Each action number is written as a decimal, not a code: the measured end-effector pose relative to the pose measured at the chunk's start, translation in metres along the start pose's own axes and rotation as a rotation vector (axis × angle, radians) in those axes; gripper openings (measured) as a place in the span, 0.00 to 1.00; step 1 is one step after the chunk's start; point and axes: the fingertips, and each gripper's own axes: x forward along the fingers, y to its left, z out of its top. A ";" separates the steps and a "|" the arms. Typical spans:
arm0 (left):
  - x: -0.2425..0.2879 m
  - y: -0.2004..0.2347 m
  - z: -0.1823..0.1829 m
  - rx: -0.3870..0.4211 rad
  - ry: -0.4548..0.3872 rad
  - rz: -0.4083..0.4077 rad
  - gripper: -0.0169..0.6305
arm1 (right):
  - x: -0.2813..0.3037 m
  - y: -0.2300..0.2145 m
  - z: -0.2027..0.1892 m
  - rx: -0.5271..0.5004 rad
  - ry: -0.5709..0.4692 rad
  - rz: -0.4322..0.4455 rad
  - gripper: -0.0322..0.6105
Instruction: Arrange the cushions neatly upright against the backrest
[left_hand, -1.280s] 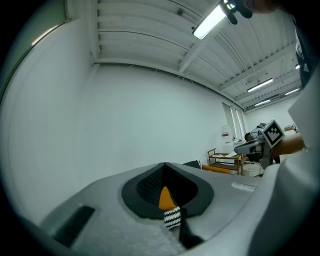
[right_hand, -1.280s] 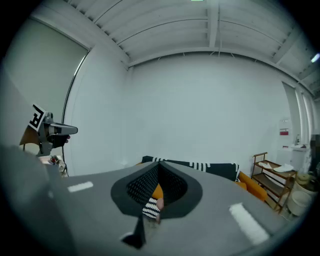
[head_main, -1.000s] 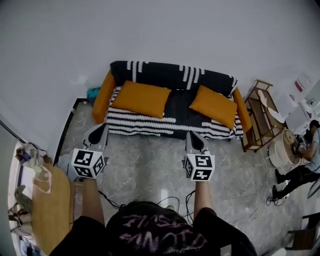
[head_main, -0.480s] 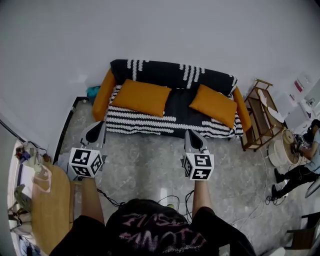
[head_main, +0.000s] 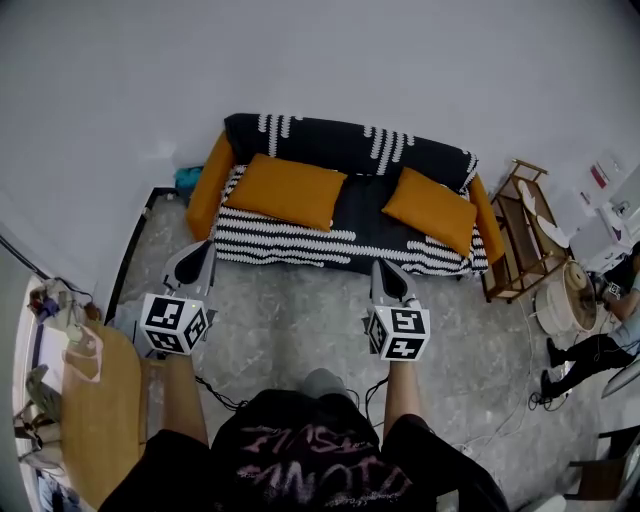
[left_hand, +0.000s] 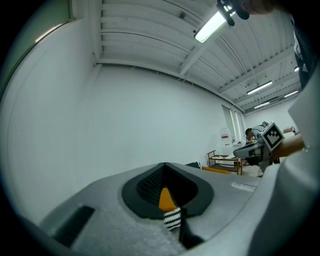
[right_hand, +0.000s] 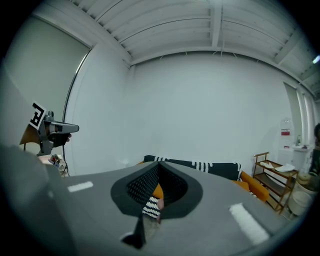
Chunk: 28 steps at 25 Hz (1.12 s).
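Cushion (right_hand: 157, 192), mostly hidden behind right gripper (right_hand: 158, 168)

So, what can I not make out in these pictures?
- Left gripper view: the left hand-held gripper, jaws shut, covers the sofa; only an orange and striped sliver shows.
- Right gripper view: the right hand-held gripper covers the seat, so the left cushion and right cushion barely show.
- Head view: the person is cut by the right edge; items on the wooden rack are too small.

Two orange cushions: left cushion (head_main: 285, 192), right cushion (head_main: 432, 210). One striped sofa (head_main: 345, 148). Two grippers: left gripper (head_main: 198, 258), right gripper (head_main: 387, 275). One wooden rack (head_main: 520, 240). One wooden table (head_main: 105, 420). One seated person (head_main: 600, 345).
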 end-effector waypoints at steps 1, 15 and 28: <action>0.002 0.002 -0.001 0.000 0.004 -0.002 0.03 | 0.004 0.000 0.001 0.002 0.000 0.000 0.07; 0.100 0.051 -0.032 -0.014 0.084 0.003 0.03 | 0.119 -0.025 -0.013 0.031 0.049 0.017 0.07; 0.248 0.106 -0.057 -0.025 0.193 0.060 0.03 | 0.281 -0.098 -0.020 0.083 0.106 0.064 0.07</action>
